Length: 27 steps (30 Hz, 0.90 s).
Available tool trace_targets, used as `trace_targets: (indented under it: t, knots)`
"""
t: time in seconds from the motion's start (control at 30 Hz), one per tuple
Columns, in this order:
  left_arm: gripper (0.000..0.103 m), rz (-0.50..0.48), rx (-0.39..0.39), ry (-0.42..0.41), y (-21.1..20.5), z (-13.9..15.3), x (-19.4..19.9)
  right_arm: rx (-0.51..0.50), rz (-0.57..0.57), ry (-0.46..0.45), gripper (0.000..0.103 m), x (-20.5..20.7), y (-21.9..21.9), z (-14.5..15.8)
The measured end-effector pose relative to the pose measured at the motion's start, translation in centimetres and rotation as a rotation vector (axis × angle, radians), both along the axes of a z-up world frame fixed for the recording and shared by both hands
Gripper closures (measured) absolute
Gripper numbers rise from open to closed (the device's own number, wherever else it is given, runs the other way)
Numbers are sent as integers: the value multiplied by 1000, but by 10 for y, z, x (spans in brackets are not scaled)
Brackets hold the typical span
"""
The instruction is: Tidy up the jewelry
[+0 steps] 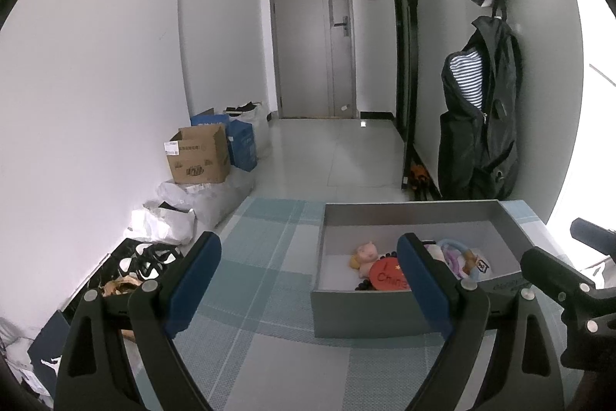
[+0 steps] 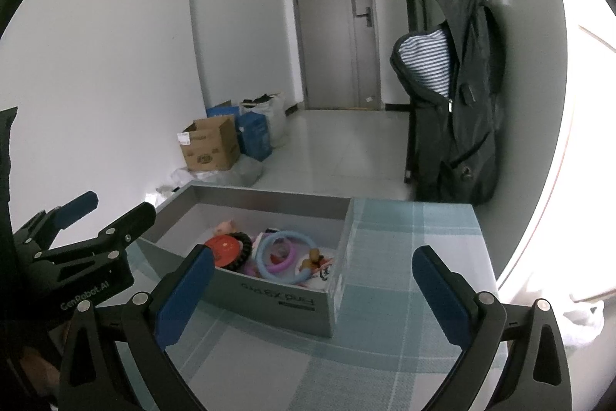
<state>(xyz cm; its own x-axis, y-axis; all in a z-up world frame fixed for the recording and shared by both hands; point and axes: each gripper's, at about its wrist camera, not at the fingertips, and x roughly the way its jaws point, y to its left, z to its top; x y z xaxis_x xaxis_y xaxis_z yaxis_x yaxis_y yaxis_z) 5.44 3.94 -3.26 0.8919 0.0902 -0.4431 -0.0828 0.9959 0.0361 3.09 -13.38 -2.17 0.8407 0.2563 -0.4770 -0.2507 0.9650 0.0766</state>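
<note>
A grey open box [image 1: 354, 311] [image 2: 269, 299] stands on a checked blue-green tablecloth [image 1: 261, 280] [image 2: 404, 257]. Inside lie a red round badge [image 1: 387, 275] [image 2: 225, 248], a small pink doll [image 1: 365, 253] [image 2: 225, 227], a black beaded bracelet [image 2: 245, 249], and blue [image 2: 283, 257] and purple rings [image 2: 287, 259]. My left gripper [image 1: 308, 257] is open and empty, just in front of the box. My right gripper [image 2: 313, 266] is open and empty, also in front of the box. Each gripper shows at the edge of the other's view.
Cardboard and blue boxes [image 1: 200, 153] [image 2: 210, 141] and plastic bags [image 1: 173, 214] sit on the floor by the left wall. A black backpack [image 1: 481, 110] [image 2: 454, 103] hangs on the right wall. A grey door [image 1: 312, 29] stands at the back.
</note>
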Motion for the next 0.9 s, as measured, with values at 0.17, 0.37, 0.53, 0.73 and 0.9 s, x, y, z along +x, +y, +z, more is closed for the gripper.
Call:
trace_targets:
  t: [0.17, 0.37, 0.53, 0.73, 0.9]
  knots:
    - [13, 1, 0, 1, -1, -1, 0, -3, 2, 2, 0, 0, 1, 0]
    - [13, 0, -2, 12, -1, -1, 1, -1, 2, 10, 0, 2, 0, 0]
    - [13, -2, 4, 9, -2, -1, 1, -5, 4, 9, 0, 2, 0, 0]
    - [13, -2, 5, 8, -2, -1, 1, -5, 4, 9, 0, 2, 0, 0]
    - [13, -4, 6, 7, -2, -1, 1, -5, 4, 9, 0, 3, 0, 0]
